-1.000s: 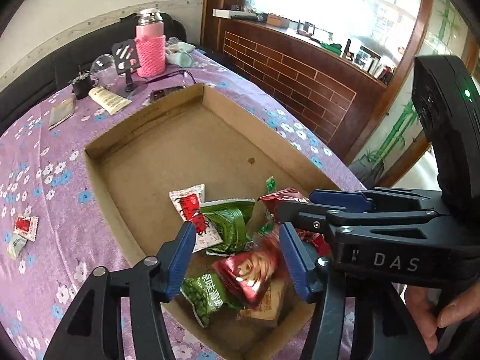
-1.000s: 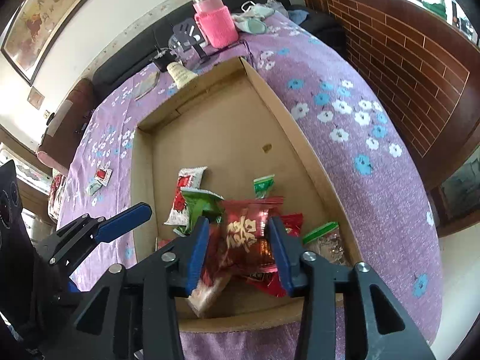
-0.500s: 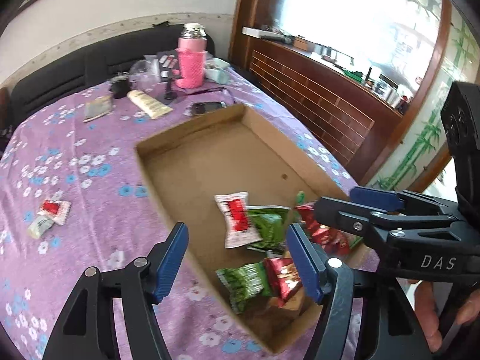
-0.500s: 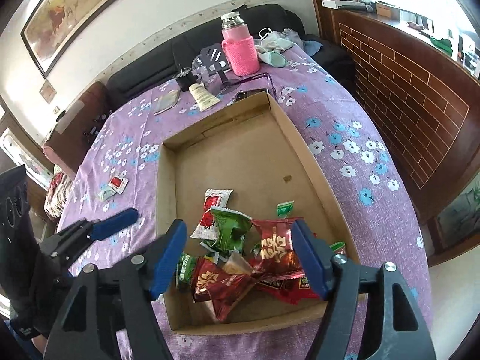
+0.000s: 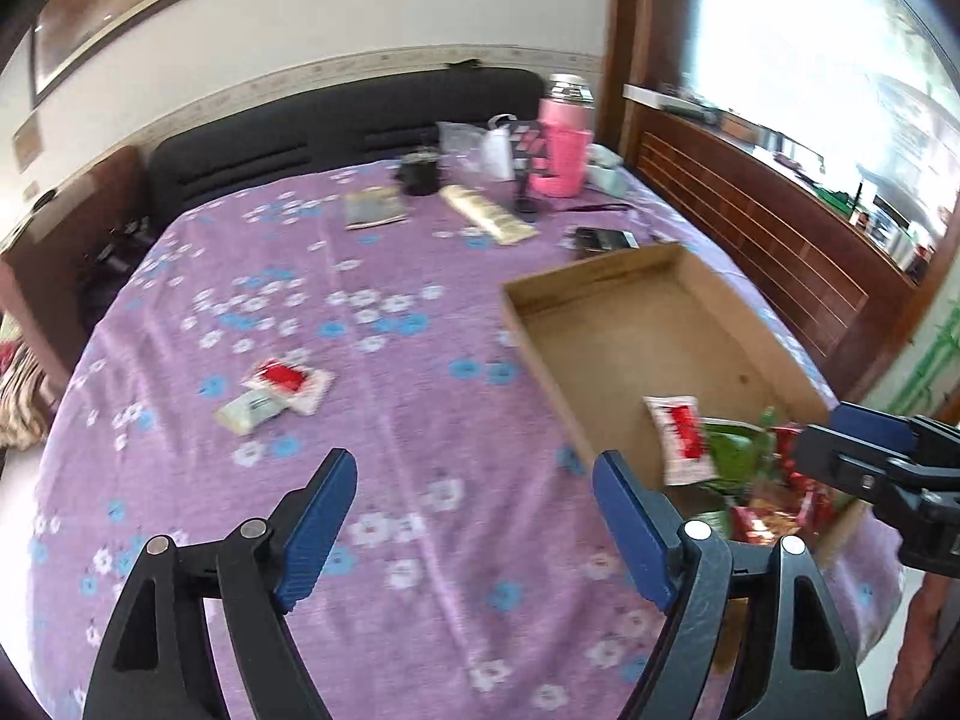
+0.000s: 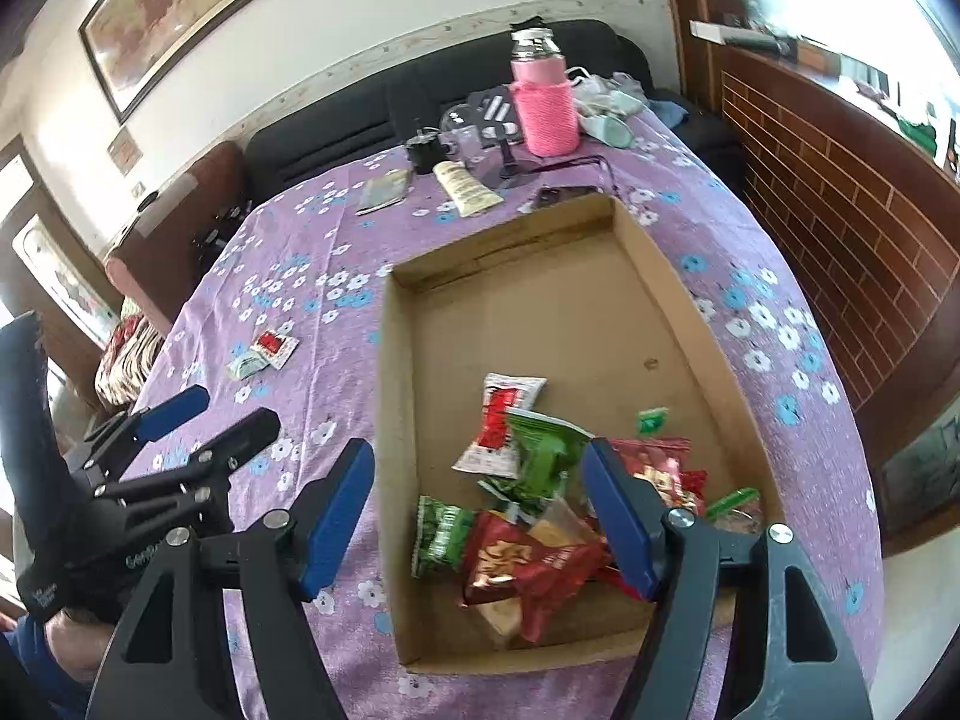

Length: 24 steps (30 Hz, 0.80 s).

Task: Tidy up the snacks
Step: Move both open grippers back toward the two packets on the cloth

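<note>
two packets [image 5: 273, 393] outside one box [image 5: 606, 276]

left gripper [image 5: 474, 531] opening, empty, right gripper [image 6: 480, 519] empty

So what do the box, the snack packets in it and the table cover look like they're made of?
Box: plain brown corrugated cardboard, matte, with raw cut edges on its walls. Snack packets: probably thin plastic or foil film, since they are glossy, crinkled and catch the light. Table cover: looks like woven or plush fabric, purple with printed flowers, soft and dull with no shine.
</note>
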{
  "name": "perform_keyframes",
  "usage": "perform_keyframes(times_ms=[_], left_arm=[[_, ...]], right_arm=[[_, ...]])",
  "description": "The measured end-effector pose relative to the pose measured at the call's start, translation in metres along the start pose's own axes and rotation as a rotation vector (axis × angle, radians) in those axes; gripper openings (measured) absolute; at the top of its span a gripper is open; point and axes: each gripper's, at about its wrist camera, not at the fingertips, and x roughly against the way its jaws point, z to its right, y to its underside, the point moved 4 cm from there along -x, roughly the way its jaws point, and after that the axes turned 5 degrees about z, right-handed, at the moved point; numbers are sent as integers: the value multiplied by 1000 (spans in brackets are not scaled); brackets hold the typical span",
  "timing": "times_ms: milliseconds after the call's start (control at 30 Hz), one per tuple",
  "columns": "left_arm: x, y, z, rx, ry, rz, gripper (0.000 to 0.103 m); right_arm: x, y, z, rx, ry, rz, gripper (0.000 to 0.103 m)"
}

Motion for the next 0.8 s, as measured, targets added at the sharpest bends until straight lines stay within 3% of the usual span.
perform_keyframes(times_ms=[367, 800], left_arm=[[0, 12, -57, 82, -104, -10, 85], [-6, 23, -103, 153, -147, -38, 85]], right_arm=[[-16, -4, -47, 130, 21, -18, 77], [-27, -1, -102, 291, -64, -10, 77]])
